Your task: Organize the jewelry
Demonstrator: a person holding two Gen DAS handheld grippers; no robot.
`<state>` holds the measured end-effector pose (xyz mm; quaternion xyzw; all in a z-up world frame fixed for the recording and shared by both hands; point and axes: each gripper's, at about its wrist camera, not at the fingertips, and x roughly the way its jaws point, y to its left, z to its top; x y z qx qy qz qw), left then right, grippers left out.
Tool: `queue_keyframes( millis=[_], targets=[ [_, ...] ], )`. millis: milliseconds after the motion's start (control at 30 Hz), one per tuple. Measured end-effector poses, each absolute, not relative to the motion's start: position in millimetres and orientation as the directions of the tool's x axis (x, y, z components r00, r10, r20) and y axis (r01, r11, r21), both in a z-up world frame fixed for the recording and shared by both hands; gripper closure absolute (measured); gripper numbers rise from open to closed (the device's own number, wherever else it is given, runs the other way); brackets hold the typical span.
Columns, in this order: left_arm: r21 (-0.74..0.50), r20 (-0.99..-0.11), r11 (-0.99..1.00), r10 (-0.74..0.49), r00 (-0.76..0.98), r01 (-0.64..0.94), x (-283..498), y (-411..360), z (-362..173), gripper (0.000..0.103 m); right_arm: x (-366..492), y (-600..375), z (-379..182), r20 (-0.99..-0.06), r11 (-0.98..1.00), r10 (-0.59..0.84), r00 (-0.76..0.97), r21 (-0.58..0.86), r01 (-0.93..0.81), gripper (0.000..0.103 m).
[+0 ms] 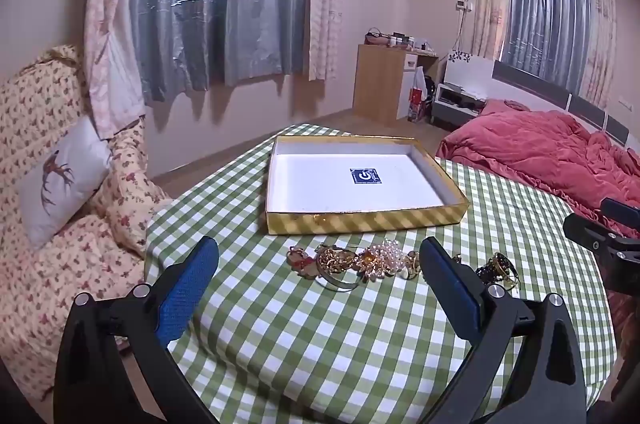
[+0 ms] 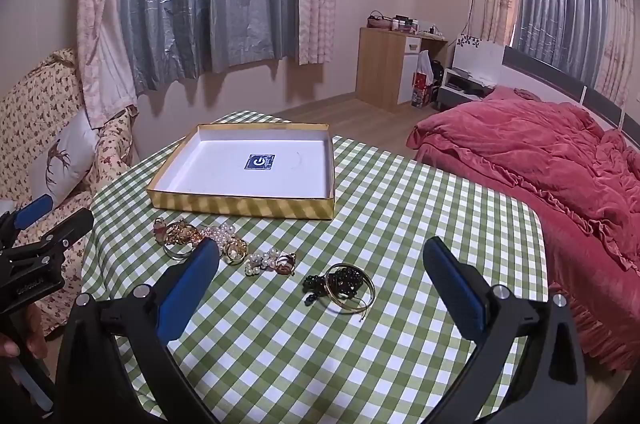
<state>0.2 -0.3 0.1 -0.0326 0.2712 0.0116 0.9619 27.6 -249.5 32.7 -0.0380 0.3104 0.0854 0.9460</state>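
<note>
A shallow gold box (image 1: 360, 220) with a white inside and a blue sticker stands open on the green checked table (image 1: 300, 336); it also shows in the right wrist view (image 2: 240, 205). In front of it lies a row of jewelry: a gold and pearl cluster (image 1: 352, 262), a silver bangle (image 1: 340, 284), and black beads with a gold ring (image 1: 498, 270). The right wrist view shows the gold pile (image 2: 188, 236), a pearl piece (image 2: 268, 260) and black beads with gold bangles (image 2: 344, 286). My left gripper (image 1: 320, 260) is open above the table. My right gripper (image 2: 320, 260) is open, above the beads.
A floral sofa (image 1: 60, 183) with a grey cushion stands left of the table. A bed with a red quilt (image 2: 540, 159) lies to the right. A wooden cabinet (image 2: 384, 67) stands at the far wall under the curtains.
</note>
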Motion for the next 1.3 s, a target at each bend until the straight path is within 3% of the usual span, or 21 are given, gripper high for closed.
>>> queue_keyframes(
  millis=[1300],
  targets=[
    [-0.067,-0.519,0.997,-0.003,0.854,-0.038,1.5,-4.1,-2.9,0.006,20.5,-254.1,37.9,-0.56,0.985,0.143,0.816,0.0,-0.173,0.103]
  ],
)
